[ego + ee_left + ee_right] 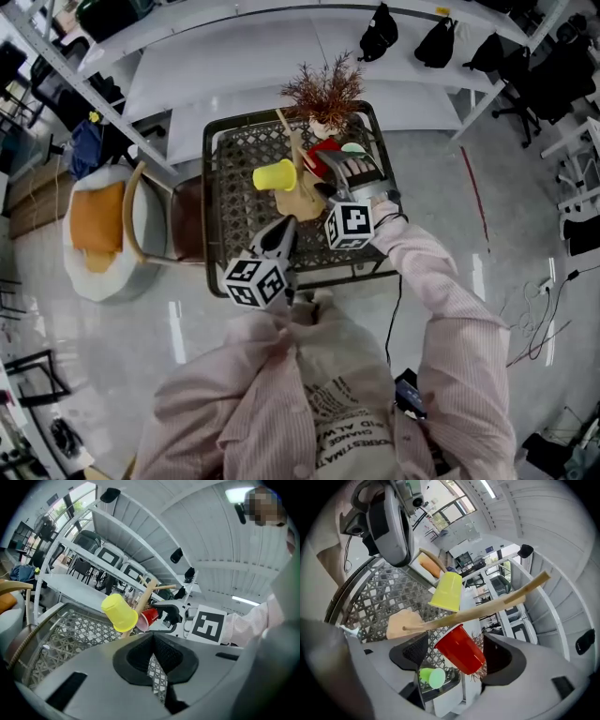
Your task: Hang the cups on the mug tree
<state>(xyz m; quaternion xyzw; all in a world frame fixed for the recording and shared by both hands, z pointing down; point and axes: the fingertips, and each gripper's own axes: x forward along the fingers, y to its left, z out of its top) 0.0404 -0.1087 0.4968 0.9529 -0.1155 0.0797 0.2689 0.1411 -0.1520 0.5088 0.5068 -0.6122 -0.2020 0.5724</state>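
Jaws of right gripper (pixel 457 658) stand apart around hanging red cup (pixel 461 649).

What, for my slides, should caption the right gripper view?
Open right tongs flank a red plastic cup hung on the wooden mug tree, beside a yellow plastic cup.

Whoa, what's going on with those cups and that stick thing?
A person with a gripper in each hand is hanging cups on a wooden mug tree. The yellow cup already hangs on one branch. The red cup is right under another branch, between the open jaws of the right gripper, which aren't squeezing it. A green cup lies on the table. The left gripper is shut and empty.
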